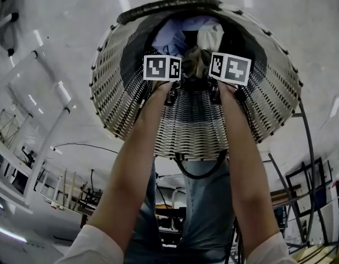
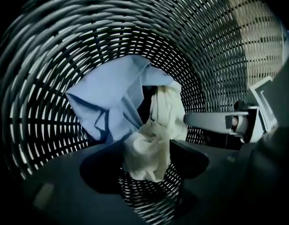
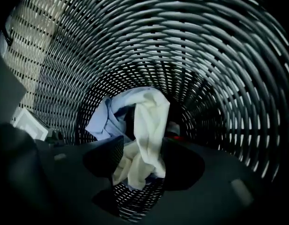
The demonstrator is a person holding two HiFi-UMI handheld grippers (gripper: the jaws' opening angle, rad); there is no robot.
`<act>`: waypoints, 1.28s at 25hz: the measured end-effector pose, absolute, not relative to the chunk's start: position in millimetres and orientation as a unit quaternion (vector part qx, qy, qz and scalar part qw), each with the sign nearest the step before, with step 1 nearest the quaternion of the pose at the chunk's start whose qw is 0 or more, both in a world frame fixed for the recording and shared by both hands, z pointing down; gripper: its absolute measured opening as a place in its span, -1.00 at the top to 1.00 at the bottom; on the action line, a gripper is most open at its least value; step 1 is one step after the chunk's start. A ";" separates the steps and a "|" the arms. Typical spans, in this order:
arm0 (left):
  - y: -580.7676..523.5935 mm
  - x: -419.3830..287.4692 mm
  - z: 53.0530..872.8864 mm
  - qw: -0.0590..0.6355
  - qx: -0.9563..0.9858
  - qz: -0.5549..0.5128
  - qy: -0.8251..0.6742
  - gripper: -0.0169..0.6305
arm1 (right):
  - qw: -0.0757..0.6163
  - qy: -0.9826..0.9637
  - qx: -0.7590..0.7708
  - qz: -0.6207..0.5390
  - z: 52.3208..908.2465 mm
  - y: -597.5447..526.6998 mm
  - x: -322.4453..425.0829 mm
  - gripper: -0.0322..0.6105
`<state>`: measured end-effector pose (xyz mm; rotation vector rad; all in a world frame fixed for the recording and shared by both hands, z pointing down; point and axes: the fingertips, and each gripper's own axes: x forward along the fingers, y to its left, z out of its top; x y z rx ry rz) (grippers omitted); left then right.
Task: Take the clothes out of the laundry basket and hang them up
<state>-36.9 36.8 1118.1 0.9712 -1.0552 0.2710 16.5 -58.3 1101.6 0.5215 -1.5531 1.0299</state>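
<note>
Laundry basket [image 1: 202, 131]: woven, and it fills the upper half of our head view, its opening turned toward us. In both gripper views its slatted wall [image 2: 205, 41] [image 3: 219, 55] rings everything.
Forearms [image 1: 131, 169]: both of our arms reach side by side into the basket mouth.
Blue garment [image 2: 107, 102]: crumpled deep in the basket, lying against the wall, touching the white piece.
White garment [image 2: 146, 149]: bunched in front of the blue one, inside the basket. One fold runs up from the pile [image 3: 146, 121] and comes forward between both pairs of jaws.
Left hand-held gripper [image 2: 146, 158]: inside the basket, its jaws drawn in on a thick wad of the white garment, which fills the gap between them.
Right hand-held gripper [image 3: 143, 158]: just beside the left one, its jaws closed in on a hanging fold of the same white garment.
</note>
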 end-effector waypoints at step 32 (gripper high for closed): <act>40.1 -46.8 1105.2 0.741 0.459 0.175 -0.458 0.82 | 0.587 -0.635 0.222 0.451 1116.3 -57.4 23.6 0.72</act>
